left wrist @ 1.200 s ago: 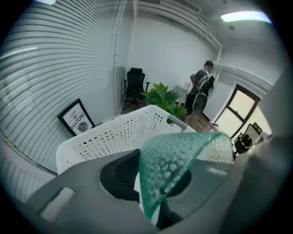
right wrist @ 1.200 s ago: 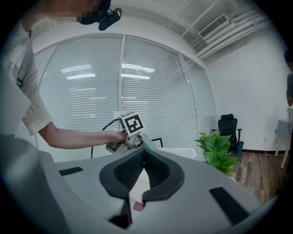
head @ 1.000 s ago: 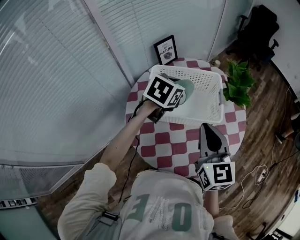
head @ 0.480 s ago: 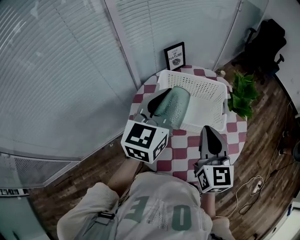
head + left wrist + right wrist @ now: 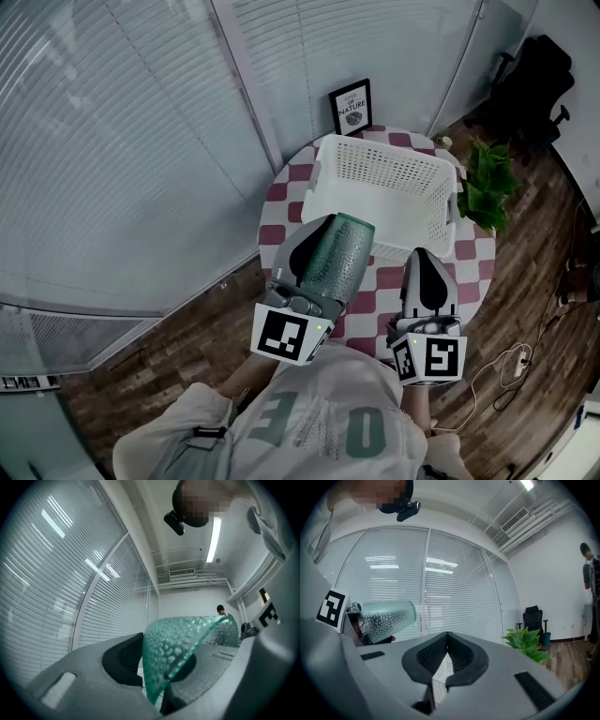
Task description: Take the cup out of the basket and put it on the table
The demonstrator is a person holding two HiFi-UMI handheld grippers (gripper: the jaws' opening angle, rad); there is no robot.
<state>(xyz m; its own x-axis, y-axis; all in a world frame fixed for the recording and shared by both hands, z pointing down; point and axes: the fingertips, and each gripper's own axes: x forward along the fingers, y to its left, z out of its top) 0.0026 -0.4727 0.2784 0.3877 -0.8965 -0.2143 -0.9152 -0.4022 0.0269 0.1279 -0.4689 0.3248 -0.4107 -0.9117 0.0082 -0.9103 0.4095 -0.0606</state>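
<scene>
The cup (image 5: 336, 253) hides part of the basket's (image 5: 394, 178) near wall, and the person's shirt (image 5: 319, 412) covers the table's (image 5: 281, 202) near edge.

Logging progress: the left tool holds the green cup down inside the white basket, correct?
Not quite. The left tool does hold the green cup, but the cup is not inside the white basket. It is held up outside it, nearer the person, as the head view shows.

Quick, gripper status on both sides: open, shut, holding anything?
Left gripper: shut on the wall of the green cup.
Right gripper: shut, jaw tips together, holding nothing.
</scene>
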